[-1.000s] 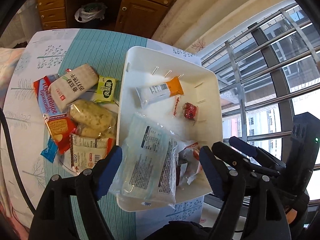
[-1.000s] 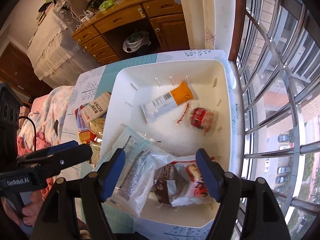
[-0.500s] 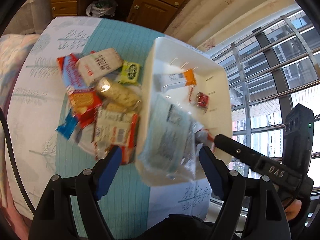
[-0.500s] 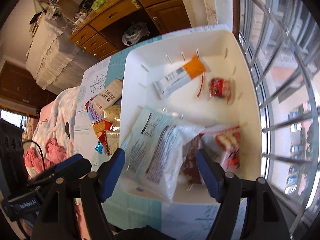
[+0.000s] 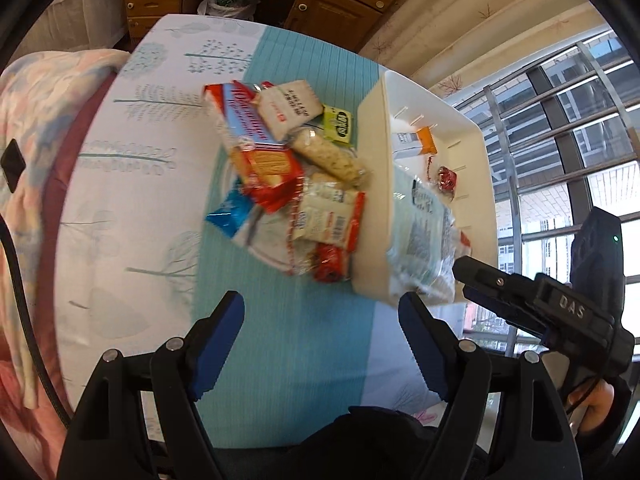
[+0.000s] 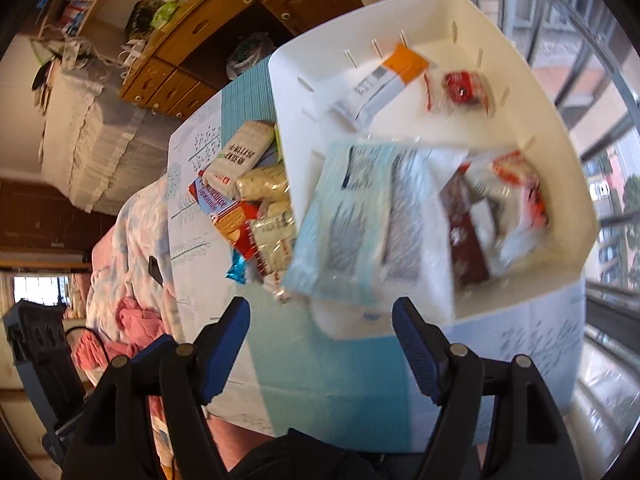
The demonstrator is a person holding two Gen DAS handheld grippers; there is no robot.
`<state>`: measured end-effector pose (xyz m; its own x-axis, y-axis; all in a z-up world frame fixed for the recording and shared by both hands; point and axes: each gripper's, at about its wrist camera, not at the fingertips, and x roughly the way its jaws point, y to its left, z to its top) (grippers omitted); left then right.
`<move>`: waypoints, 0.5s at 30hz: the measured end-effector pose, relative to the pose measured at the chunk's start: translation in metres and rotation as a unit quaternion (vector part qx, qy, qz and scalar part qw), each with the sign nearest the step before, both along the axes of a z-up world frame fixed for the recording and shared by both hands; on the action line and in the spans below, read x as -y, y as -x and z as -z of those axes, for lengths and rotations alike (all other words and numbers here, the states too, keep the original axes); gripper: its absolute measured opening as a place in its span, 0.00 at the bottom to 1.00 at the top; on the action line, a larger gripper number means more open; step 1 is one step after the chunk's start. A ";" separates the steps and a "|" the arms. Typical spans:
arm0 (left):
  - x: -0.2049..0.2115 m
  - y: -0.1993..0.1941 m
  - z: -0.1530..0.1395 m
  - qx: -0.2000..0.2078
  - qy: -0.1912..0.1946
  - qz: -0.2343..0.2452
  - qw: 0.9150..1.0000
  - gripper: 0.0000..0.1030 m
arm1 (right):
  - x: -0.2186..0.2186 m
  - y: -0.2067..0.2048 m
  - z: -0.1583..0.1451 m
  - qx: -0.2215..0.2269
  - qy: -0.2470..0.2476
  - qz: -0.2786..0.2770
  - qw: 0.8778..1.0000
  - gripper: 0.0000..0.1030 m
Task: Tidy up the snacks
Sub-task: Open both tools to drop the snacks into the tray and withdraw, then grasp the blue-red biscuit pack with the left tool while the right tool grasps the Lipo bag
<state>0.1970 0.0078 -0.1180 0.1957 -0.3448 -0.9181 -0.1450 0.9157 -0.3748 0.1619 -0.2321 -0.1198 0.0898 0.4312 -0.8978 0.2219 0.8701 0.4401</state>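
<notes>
Left tongs [image 5: 320,314] and right tongs [image 6: 322,318] both gape wide, holding nothing. White plastic bin [image 6: 576,216] sits at surface's window edge; large pale-blue snack packet [image 6: 352,216] overhangs its near rim, long axis toward the tongs.

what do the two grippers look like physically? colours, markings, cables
Both are the same build: black angular plastic frames with silver rivets at the pivots and blue finger pads. The left gripper has a black cable trailing along its left side. Seen from the left wrist, the right gripper carries raised "DAS" lettering and a black rear module with a small green LED.
</notes>
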 end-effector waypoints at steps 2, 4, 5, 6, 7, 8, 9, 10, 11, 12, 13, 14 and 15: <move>-0.013 0.007 -0.006 0.006 -0.005 0.006 1.000 0.76 | -0.009 0.006 -0.001 -0.004 0.001 0.010 1.000 0.72; -0.026 0.014 -0.011 0.012 -0.006 0.010 1.000 0.76 | -0.020 0.013 -0.003 -0.005 0.001 0.021 1.000 0.72; -0.033 0.016 -0.013 0.014 -0.006 0.012 1.000 0.76 | -0.028 0.017 -0.004 -0.006 0.001 0.027 1.000 0.72; -0.041 0.018 -0.015 0.017 -0.007 0.015 1.000 0.76 | -0.034 0.021 -0.004 -0.005 0.000 0.031 1.000 0.72; -0.050 0.020 -0.017 0.020 -0.010 0.016 1.000 0.76 | -0.039 0.023 -0.004 -0.005 0.000 0.033 0.999 0.72; -0.059 0.022 -0.020 0.023 -0.013 0.016 1.000 0.76 | -0.045 0.026 -0.004 -0.005 0.000 0.035 0.999 0.72; -0.066 0.023 -0.022 0.026 -0.015 0.015 0.999 0.76 | -0.054 0.029 -0.003 -0.005 0.001 0.038 0.999 0.72; -0.076 0.025 -0.025 0.030 -0.016 0.015 0.999 0.76 | -0.059 0.032 -0.004 -0.004 0.001 0.040 0.999 0.72; -0.085 0.027 -0.027 0.034 -0.018 0.016 0.999 0.76 | -0.068 0.036 -0.003 -0.004 0.000 0.044 0.999 0.72; -0.094 0.029 -0.030 0.037 -0.022 0.018 0.999 0.76 | -0.075 0.039 -0.003 -0.003 -0.001 0.046 0.999 0.72; -0.100 0.030 -0.031 0.039 -0.026 0.021 0.999 0.77 | -0.082 0.041 -0.003 -0.002 -0.002 0.049 0.999 0.72; -0.107 0.031 -0.032 0.041 -0.029 0.023 0.998 0.78 | -0.086 0.043 -0.003 0.000 -0.001 0.052 0.999 0.72; -0.115 0.032 -0.033 0.042 -0.031 0.027 0.998 0.79 | -0.095 0.046 -0.002 0.002 0.001 0.055 0.998 0.72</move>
<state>0.1647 0.1226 -0.0850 0.2561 -0.2992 -0.9192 -0.0649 0.9434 -0.3252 0.1154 -0.1375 -0.1174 0.1414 0.4172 -0.8978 0.3148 0.8409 0.4403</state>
